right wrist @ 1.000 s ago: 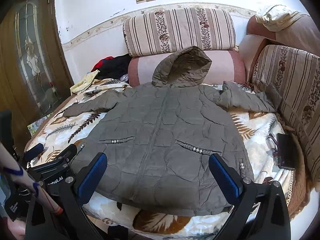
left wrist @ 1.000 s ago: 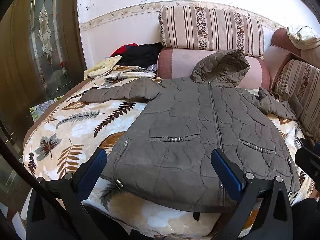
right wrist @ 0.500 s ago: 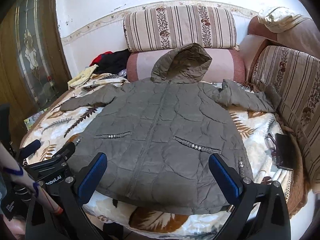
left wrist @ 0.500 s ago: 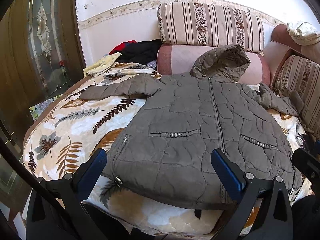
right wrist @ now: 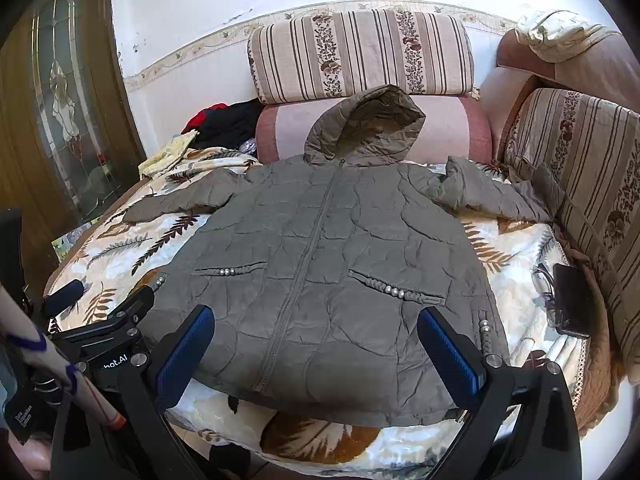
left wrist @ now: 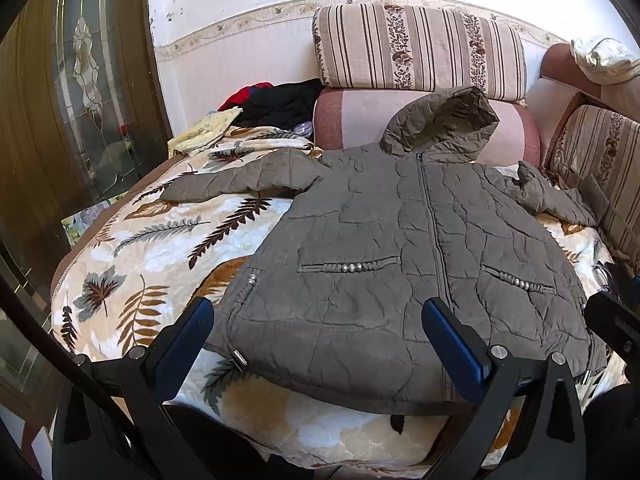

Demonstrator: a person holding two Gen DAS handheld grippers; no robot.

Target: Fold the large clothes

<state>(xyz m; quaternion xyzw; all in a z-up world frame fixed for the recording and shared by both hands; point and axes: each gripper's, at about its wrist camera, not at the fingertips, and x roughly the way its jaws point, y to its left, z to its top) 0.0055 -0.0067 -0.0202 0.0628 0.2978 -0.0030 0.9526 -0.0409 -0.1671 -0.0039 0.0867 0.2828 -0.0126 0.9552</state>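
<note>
1. Jacket (left wrist: 400, 264): olive quilted, hooded, zipped shut, lying front-up and spread flat on the leaf-print blanket (left wrist: 152, 248). Hood (left wrist: 444, 120) is propped against the pink bolster (left wrist: 352, 116); hem hangs slightly over the near edge.
2. Handling, by judgement: padded, soft and bulky but light. The shell looks slick, so folds may spring back or slide. No stiffness beyond the zip line.
3. Hold points: the left sleeve (left wrist: 240, 178) lies straight out, so its cuff or shoulder seam suits a first fold inward. The right sleeve (right wrist: 488, 192) is bunched toward the striped cushion (right wrist: 580, 168). Hem corners are nearest.
4. Left gripper (left wrist: 316, 344): fingers spread wide, nothing held, poised over the hem. Right gripper (right wrist: 316, 344): likewise wide and empty.
5. Containers: none seen. Loose piled clothes (left wrist: 276, 102) sit in the far corner; a dark phone-like slab (right wrist: 570, 300) rests on the blanket's right margin.
</note>
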